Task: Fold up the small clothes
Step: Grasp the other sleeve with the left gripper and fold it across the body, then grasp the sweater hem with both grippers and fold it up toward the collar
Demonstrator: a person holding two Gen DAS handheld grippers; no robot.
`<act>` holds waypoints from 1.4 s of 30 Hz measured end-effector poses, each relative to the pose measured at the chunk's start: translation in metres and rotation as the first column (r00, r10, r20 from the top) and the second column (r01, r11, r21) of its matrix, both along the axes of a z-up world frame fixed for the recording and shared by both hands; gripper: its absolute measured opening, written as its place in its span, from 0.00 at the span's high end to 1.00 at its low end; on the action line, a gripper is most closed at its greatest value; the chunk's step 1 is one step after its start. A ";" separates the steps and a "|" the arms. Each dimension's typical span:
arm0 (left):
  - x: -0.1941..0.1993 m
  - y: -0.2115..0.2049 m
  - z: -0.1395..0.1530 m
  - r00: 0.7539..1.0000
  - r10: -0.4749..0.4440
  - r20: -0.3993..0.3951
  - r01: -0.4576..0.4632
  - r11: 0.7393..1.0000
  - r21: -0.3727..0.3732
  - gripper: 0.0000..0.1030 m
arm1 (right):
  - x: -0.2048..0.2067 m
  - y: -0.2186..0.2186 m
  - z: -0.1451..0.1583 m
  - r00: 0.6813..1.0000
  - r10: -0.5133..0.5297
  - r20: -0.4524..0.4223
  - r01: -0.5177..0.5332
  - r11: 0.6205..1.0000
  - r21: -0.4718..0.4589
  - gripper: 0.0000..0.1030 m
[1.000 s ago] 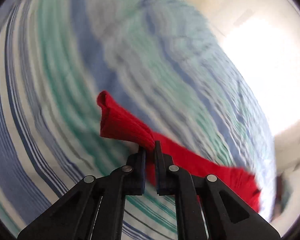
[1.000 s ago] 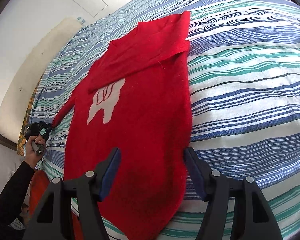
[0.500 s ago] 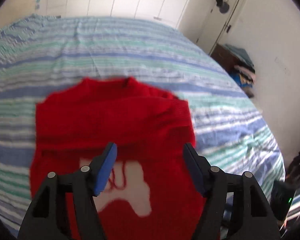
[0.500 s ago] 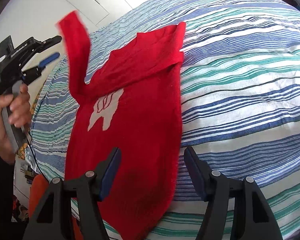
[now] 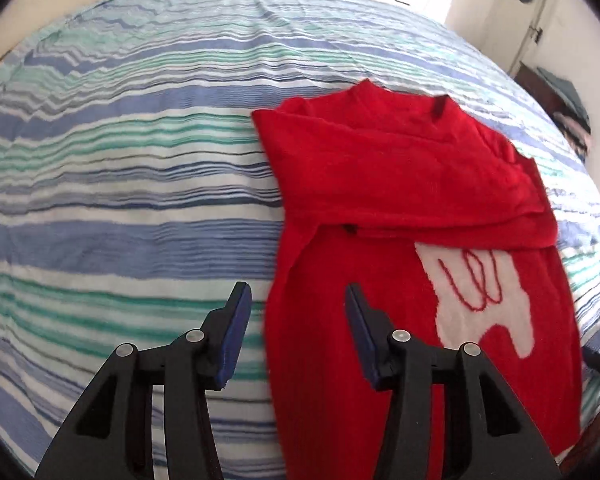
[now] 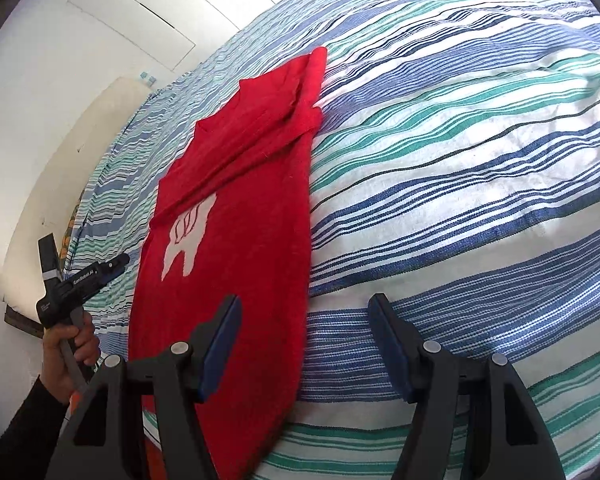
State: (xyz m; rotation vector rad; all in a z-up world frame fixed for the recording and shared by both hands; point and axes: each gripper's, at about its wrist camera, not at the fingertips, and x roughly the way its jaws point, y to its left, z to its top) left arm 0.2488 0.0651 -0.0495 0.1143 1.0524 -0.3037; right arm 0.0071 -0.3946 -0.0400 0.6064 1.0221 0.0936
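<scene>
A small red sweater (image 5: 400,208) with a white patch on its chest lies flat on the striped bed. Both sleeves lie folded across its upper part. It also shows in the right wrist view (image 6: 236,216). My left gripper (image 5: 296,296) is open and empty, above the sweater's left side edge. My right gripper (image 6: 304,308) is open and empty, above the sweater's right side edge near the hem. The left gripper (image 6: 120,260) also shows in the right wrist view, held in a hand beside the sweater.
The bed has a cover (image 5: 120,160) with blue, green and white stripes (image 6: 460,200). White cupboard doors (image 6: 140,12) stand behind the bed. A door and a shelf with clothes (image 5: 568,104) are at the right.
My left gripper lifted the sleeve, let it go across the sweater's chest and opened. It then drew back to the sweater's left edge. The right gripper stayed open and shifted slightly.
</scene>
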 end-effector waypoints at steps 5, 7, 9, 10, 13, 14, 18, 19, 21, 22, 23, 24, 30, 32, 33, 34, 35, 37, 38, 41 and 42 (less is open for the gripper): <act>0.031 -0.028 -0.024 0.998 0.009 0.056 -0.017 0.988 0.152 0.78 | 0.000 0.000 -0.001 1.000 -0.007 -0.013 0.006 1.000 -0.016 0.37; 0.043 -0.012 -0.032 0.994 0.102 0.025 -0.104 0.988 0.111 0.95 | 0.000 0.001 -0.001 1.000 -0.004 -0.016 0.004 1.000 -0.025 0.37; 0.042 0.016 -0.035 0.976 0.219 0.020 -0.219 0.975 0.032 0.96 | 0.001 0.002 -0.001 1.000 -0.002 -0.018 0.001 0.999 -0.035 0.37; 0.039 0.026 -0.037 0.967 0.253 0.000 -0.253 0.967 -0.008 0.96 | 0.001 0.003 0.000 1.000 -0.001 -0.017 0.000 0.999 -0.040 0.37; 0.036 0.023 -0.044 0.971 0.240 -0.008 -0.240 0.971 0.007 0.95 | 0.002 0.002 -0.001 1.000 0.001 -0.017 -0.002 0.999 -0.048 0.37; 0.036 0.020 -0.044 0.971 0.240 -0.004 -0.240 0.971 0.019 0.93 | 0.003 0.003 -0.003 1.000 0.004 -0.021 -0.005 0.999 -0.051 0.37; 0.031 0.030 -0.038 0.944 0.326 -0.050 -0.327 0.945 -0.008 0.62 | 0.004 0.003 -0.003 1.000 0.009 -0.028 -0.011 0.998 -0.065 0.37; 0.024 0.033 -0.034 0.937 0.345 -0.050 -0.345 0.938 0.000 0.41 | 0.003 0.003 0.000 1.000 0.008 -0.023 -0.009 0.998 -0.069 0.37; 0.008 0.039 -0.019 0.929 0.370 -0.011 -0.370 0.928 0.037 0.28 | 0.000 0.002 0.006 1.000 0.000 -0.009 -0.001 0.996 -0.093 0.37; 0.001 0.041 -0.013 0.931 0.364 0.007 -0.364 0.930 0.044 0.27 | -0.001 0.001 0.009 1.000 -0.006 -0.001 0.006 0.994 -0.109 0.37; -0.008 0.041 -0.004 0.936 0.350 0.025 -0.351 0.935 0.054 0.26 | -0.002 0.000 0.011 1.000 -0.012 0.007 0.013 0.992 -0.124 0.37; -0.018 0.041 0.005 0.940 0.338 0.046 -0.340 0.938 0.070 0.26 | -0.003 -0.002 0.013 1.000 -0.019 0.012 0.020 0.990 -0.140 0.37; -0.050 0.032 0.037 0.945 0.286 0.157 -0.307 0.943 0.130 0.18 | -0.005 -0.002 0.022 0.999 -0.035 0.029 0.040 0.985 -0.165 0.37; -0.058 0.027 0.043 0.947 0.270 0.174 -0.296 0.944 0.147 0.18 | -0.008 0.001 0.027 0.999 -0.026 0.044 0.034 0.983 -0.182 0.37; -0.057 0.025 0.044 0.948 0.264 0.180 -0.292 0.944 0.153 0.18 | -0.009 0.003 0.030 0.999 -0.021 0.050 0.031 0.981 -0.191 0.37; -0.058 0.024 0.045 0.948 0.259 0.184 -0.288 0.945 0.156 0.18 | -0.011 0.004 0.032 0.998 -0.017 0.055 0.028 0.980 -0.199 0.37; -0.059 0.023 0.046 0.949 0.253 0.187 -0.284 0.945 0.160 0.18 | -0.012 0.005 0.034 0.998 -0.014 0.058 0.026 0.978 -0.205 0.37; -0.060 0.021 0.047 0.950 0.248 0.189 -0.280 0.946 0.166 0.18 | -0.015 0.006 0.036 0.998 -0.013 0.062 0.026 0.977 -0.212 0.37; -0.062 0.021 0.049 0.950 0.247 0.189 -0.279 0.946 0.166 0.18 | -0.016 0.006 0.037 0.998 -0.015 0.064 0.028 0.977 -0.213 0.37; -0.065 0.019 0.051 0.952 0.244 0.187 -0.275 0.947 0.165 0.18 | -0.018 0.004 0.039 0.997 -0.026 0.068 0.039 0.977 -0.211 0.37; -0.068 0.019 0.051 0.954 0.240 0.180 -0.270 0.948 0.166 0.18 | -0.018 0.003 0.039 0.997 -0.027 0.069 0.041 0.977 -0.211 0.37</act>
